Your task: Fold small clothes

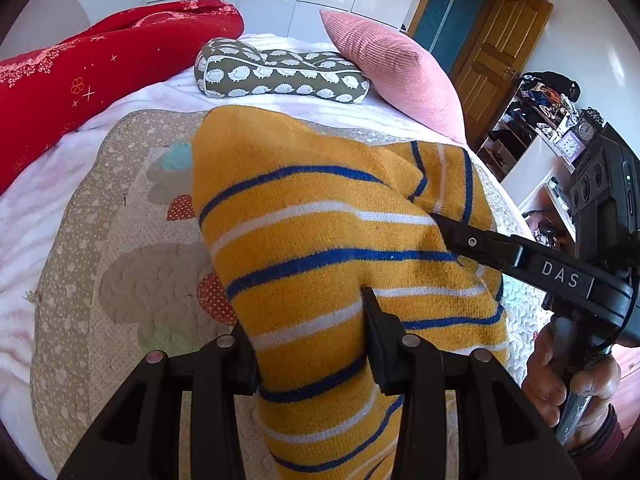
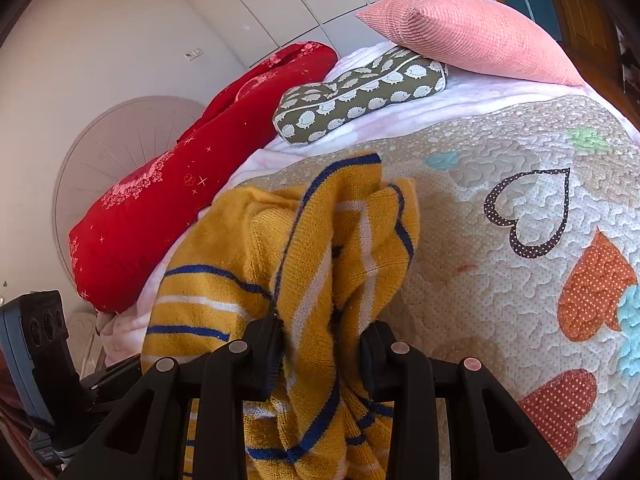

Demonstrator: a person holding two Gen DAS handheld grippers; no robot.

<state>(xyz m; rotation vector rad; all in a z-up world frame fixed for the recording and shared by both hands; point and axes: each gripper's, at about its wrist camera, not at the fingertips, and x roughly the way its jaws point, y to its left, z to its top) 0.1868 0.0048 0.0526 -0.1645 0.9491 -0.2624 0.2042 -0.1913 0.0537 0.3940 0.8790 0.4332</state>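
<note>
A small mustard-yellow knit sweater [image 1: 304, 216] with blue and white stripes hangs lifted above the patchwork quilt [image 1: 132, 208]. My left gripper [image 1: 308, 320] is shut on its near part, and the cloth drapes down between and below the fingers. My right gripper [image 1: 440, 222] comes in from the right, held by a person's hand [image 1: 568, 376], and its tips pinch the sweater's right side. In the right wrist view the sweater [image 2: 208, 288] is bunched in the right gripper [image 2: 322, 324], over the quilt [image 2: 480, 280]. The left gripper's body shows at the lower left there.
On the bed beyond the quilt lie a red duvet [image 1: 100, 68], an olive animal-print pillow [image 1: 280, 74] and a pink cushion [image 1: 396, 72]. White wardrobes stand behind the bed. A wooden door [image 1: 496, 52] and cluttered shelves with a clock [image 1: 560, 136] are at the right.
</note>
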